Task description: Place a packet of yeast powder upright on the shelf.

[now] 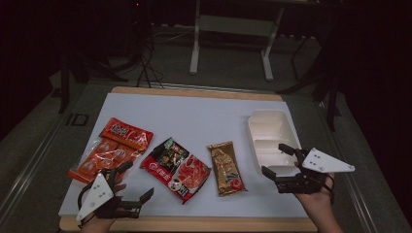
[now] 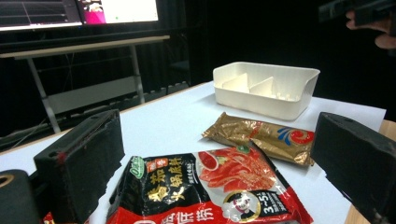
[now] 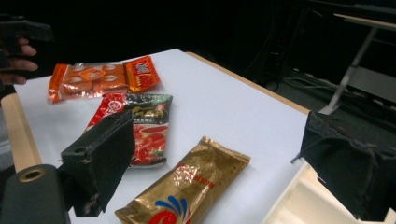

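Observation:
Three snack packets lie on the white mat (image 1: 204, 116): an orange packet (image 1: 111, 148) at the left, a red-and-black packet (image 1: 176, 168) in the middle, a gold packet (image 1: 226, 168) to its right. A white divided box (image 1: 270, 138) stands at the right. My left gripper (image 1: 130, 181) is open near the front left corner, just below the orange packet, holding nothing. My right gripper (image 1: 277, 159) is open at the box's front end, also holding nothing. The left gripper view looks over the red-and-black packet (image 2: 210, 191), gold packet (image 2: 266, 137) and box (image 2: 266, 88). The right gripper view shows the gold packet (image 3: 187, 186).
The mat lies on a wooden table whose edge (image 1: 194, 224) runs along the front. Beyond the table stand a metal desk frame (image 1: 233, 34) and cables on the floor. A monitor (image 2: 79, 11) glows at the back in the left gripper view.

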A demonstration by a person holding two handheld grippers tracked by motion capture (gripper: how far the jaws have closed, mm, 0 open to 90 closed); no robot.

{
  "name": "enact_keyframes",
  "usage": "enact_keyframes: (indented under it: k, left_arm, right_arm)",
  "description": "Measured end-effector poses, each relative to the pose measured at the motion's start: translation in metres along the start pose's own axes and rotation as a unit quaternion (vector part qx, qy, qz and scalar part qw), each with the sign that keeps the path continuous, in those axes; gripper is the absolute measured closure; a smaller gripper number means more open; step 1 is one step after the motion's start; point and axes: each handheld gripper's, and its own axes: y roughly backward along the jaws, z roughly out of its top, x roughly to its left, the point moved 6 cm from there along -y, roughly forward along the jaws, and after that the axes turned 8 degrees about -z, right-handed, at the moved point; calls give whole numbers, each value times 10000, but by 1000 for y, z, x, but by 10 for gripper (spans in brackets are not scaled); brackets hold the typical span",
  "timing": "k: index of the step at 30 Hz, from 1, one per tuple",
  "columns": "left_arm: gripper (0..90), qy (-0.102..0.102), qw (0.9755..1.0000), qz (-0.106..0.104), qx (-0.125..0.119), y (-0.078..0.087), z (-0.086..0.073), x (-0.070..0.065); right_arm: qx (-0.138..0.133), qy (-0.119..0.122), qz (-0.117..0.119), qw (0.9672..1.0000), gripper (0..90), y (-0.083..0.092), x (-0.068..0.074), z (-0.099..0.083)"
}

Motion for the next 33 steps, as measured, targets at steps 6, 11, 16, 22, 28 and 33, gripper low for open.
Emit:
enact_keyframes:
  k: [6, 11, 16, 22, 28, 33]
  left_arm:
    - [33, 12, 10000, -41, 1, 0, 0, -2]
    - [33, 40, 10000, -64, 26, 0, -2, -2]
    - [33, 50, 9999, -91, 22, 0, -2, -2]
    - [33, 47, 9999, -110, 10, 0, -1, -3]
    - [33, 76, 9999, -129, 6, 0, -2, -3]
    - [33, 56, 9998, -164, 65, -2, -4, -4]
  right_arm:
    - [78, 238, 136, 9996, 106, -17, -1, 14]
    - [264, 448, 435, 9977, 135, -35, 1, 22]
    - [545, 551, 691, 9946, 140, -58, 6, 22]
    - [836, 684, 882, 9902, 169, -87, 10, 15]
    - [1209, 838, 989, 9842, 183, -112, 12, 4]
    - [1522, 946, 1031, 9784, 192, -130, 9, -5]
